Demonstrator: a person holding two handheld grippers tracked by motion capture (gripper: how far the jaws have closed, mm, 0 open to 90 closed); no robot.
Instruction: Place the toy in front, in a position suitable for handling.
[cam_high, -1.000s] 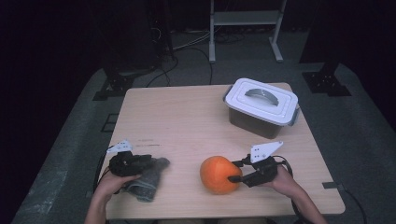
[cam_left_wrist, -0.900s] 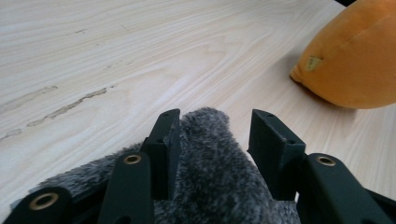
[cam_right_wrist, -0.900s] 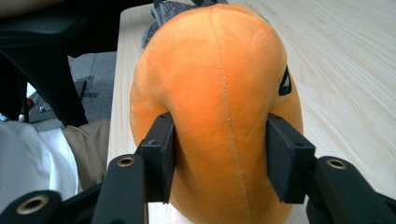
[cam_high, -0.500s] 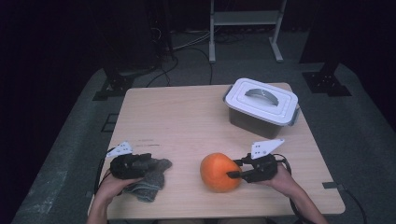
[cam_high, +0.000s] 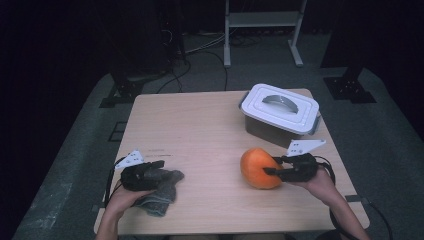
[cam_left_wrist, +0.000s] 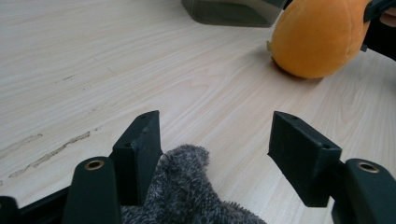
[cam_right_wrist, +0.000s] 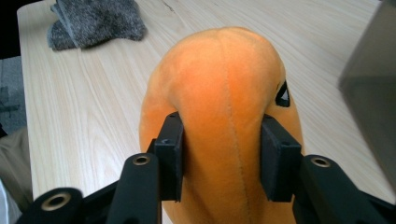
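Note:
An orange plush toy (cam_high: 257, 167) is at the table's front right, pinched at its near end by my right gripper (cam_high: 267, 171). In the right gripper view the jaws dent the plush (cam_right_wrist: 219, 84) on both sides; they have just been closing on it. A grey fuzzy cloth (cam_high: 162, 192) lies crumpled at the front left. My left gripper (cam_high: 161, 170) is over it with jaws that have just been opening. In the left gripper view the cloth (cam_left_wrist: 187, 186) leans on the left jaw and stands apart from the right one.
A grey lidded container (cam_high: 280, 112) with a white handled lid stands at the back right, just behind the plush. The light wooden table (cam_high: 200, 125) is bare across its middle and back left. Dark floor, cables and stand legs surround it.
The right gripper has carried the plush to the right and away from the person, toward the container. The left jaws have spread apart over the cloth, which stays where it lay.

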